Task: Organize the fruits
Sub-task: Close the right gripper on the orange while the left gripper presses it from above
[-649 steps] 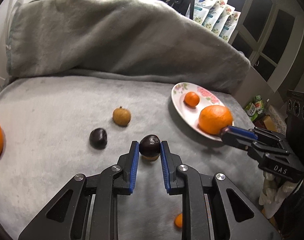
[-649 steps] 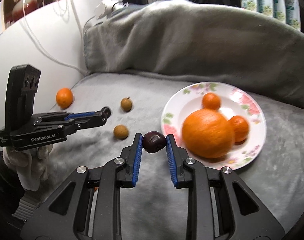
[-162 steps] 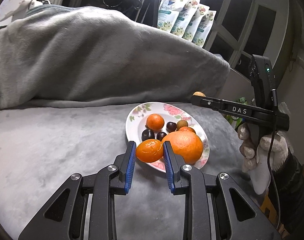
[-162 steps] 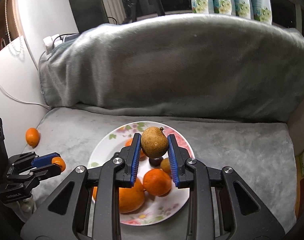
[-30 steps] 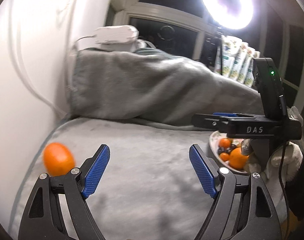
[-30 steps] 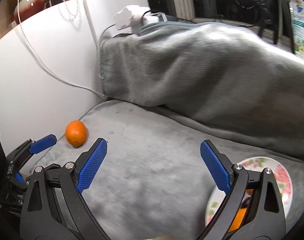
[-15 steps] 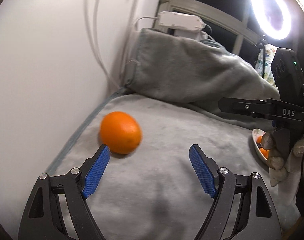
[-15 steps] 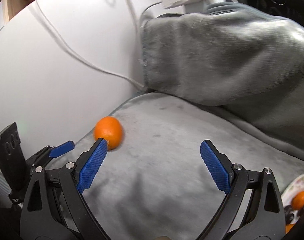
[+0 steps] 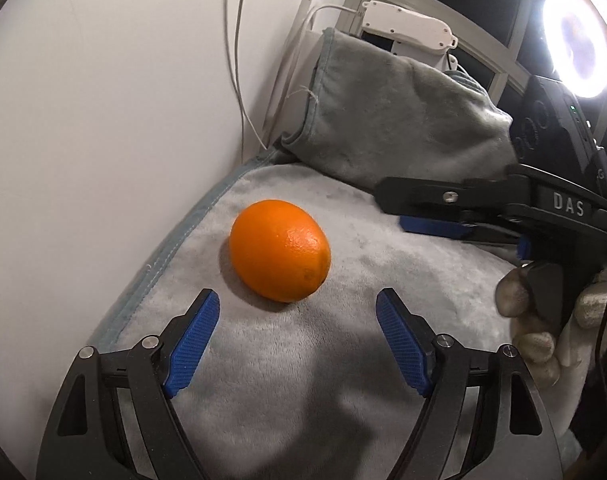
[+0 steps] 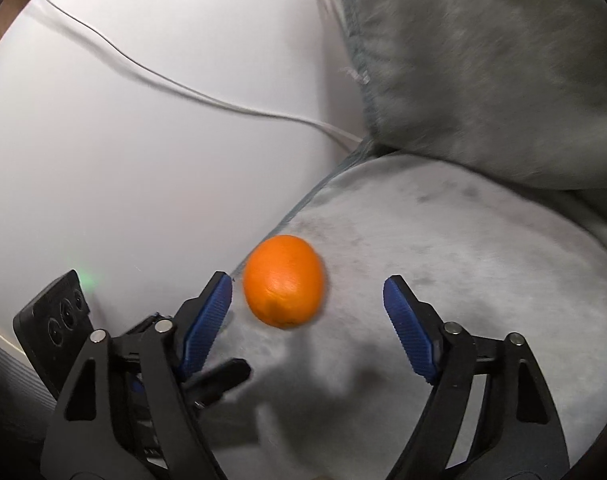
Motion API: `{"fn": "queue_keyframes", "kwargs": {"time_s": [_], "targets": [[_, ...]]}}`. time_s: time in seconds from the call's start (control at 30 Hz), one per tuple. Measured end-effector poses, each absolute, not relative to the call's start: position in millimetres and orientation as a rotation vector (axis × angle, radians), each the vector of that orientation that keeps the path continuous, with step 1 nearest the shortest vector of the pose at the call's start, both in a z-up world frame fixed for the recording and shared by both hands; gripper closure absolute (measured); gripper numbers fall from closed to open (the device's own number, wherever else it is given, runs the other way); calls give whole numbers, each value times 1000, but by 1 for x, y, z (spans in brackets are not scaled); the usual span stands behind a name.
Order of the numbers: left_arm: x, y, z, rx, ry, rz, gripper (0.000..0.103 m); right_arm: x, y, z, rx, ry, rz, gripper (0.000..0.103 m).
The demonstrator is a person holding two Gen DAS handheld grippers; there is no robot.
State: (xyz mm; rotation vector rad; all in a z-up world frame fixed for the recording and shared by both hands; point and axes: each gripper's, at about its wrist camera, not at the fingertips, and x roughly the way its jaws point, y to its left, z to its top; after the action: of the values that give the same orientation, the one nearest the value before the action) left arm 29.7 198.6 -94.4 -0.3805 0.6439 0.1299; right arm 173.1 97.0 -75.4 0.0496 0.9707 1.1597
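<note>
A large orange [image 9: 280, 249] lies on the grey blanket [image 9: 343, 380] close to the white wall. My left gripper [image 9: 297, 300] is open and empty, its blue pads just short of the orange on either side. My right gripper [image 10: 307, 280] is open and empty too, and the orange [image 10: 284, 286] sits between its blue pads, nearer the left one. In the left wrist view the right gripper [image 9: 435, 224] reaches in from the right, beyond the orange. The left gripper's body shows at the lower left of the right wrist view [image 10: 55, 332]. The plate is out of view.
A white wall [image 9: 103, 100] with hanging cables [image 9: 239, 60] bounds the blanket on the left. A raised blanket-covered mound [image 9: 403, 120] stands behind. A white power strip [image 9: 407, 26] and a bright ring light [image 9: 575, 48] are at the back.
Both grippers have swung left and closed in on the orange by the wall, which is now much larger in both views. Both stay open. The plate has left both views.
</note>
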Motion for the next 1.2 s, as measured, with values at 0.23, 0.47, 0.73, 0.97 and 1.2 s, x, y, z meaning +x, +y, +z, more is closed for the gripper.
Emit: {"fn": "queue_keyframes", "kwargs": {"time_s": [0.23, 0.47, 0.73, 0.97, 1.2], "targets": [[42, 209, -97, -410, 663, 124, 27, 178, 126, -87, 55, 1031, 1192, 22], [52, 216, -104, -451, 692, 108, 30, 185, 138, -95, 86, 1079, 1213, 31], [59, 216, -111, -469, 733, 96, 37, 188, 144, -99, 104, 1120, 1224, 41], [61, 215, -115, -472, 740, 99, 45, 187, 144, -92, 89, 1119, 1223, 44], [57, 206, -110, -431, 727, 107, 46, 182, 135, -81, 89, 1104, 1219, 45]]}}
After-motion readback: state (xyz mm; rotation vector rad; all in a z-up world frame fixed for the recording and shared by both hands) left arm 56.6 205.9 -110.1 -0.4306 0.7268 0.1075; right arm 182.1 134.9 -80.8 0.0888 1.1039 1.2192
